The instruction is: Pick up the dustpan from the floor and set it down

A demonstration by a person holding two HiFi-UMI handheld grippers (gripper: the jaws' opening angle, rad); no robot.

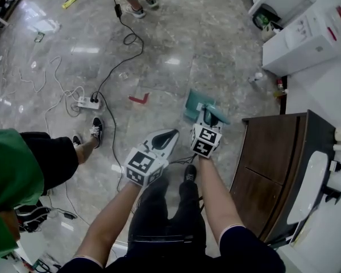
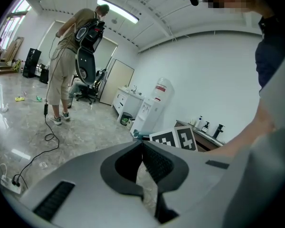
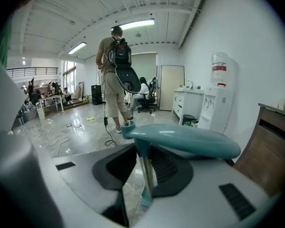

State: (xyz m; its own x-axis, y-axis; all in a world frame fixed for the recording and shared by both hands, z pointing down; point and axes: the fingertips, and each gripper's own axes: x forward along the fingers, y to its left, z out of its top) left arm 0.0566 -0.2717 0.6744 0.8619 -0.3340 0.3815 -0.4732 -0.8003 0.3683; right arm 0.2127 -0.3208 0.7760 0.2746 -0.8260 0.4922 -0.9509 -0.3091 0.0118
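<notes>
Grasping the teal dustpan (image 3: 190,139) is the right claw (image 3: 143,156); the left claw (image 2: 142,145) is clenched, empty.

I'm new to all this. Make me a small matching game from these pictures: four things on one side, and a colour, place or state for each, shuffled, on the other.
1. dustpan
2. power strip
3. left gripper
4. cabinet

a. dark brown wood
b. jaws together, nothing in them
c. teal, gripped by the right gripper
d. white, on the floor, cables plugged in

Pairs: 1-c, 2-d, 3-b, 4-a
</notes>
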